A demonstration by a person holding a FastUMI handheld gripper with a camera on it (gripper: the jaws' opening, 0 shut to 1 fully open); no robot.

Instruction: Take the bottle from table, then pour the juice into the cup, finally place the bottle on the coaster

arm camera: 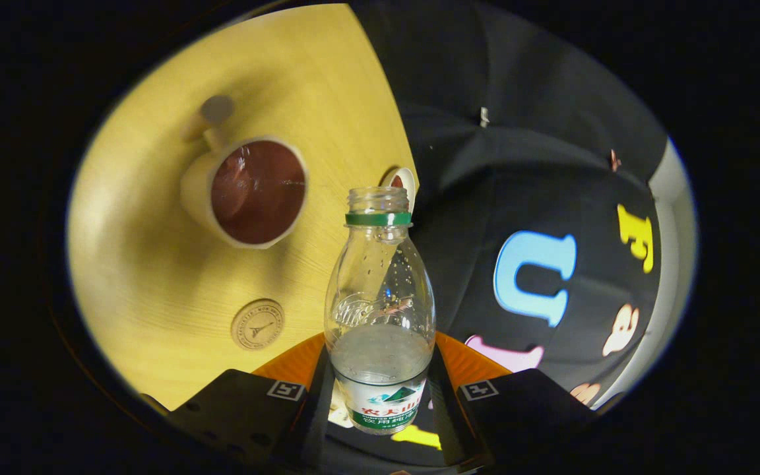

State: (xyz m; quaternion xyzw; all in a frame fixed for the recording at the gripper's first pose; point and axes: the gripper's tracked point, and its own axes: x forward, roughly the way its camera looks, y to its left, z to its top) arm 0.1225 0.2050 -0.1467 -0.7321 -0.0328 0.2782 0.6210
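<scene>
A clear plastic bottle (380,310) with a green neck ring and no cap sits between my fingers, held up off the yellow table (156,277). My gripper (380,396) is shut on the bottle at its labelled lower part. Some clear liquid fills its lower third. A cream cup (254,191) with a dark red inside stands on the table beyond and left of the bottle's mouth, its handle pointing away. A small round cork coaster (258,324) lies on the table nearer my left finger.
A small white bottle cap (401,179) lies near the table's edge, just behind the bottle's mouth. Past that edge hangs the black cloth wall (538,165).
</scene>
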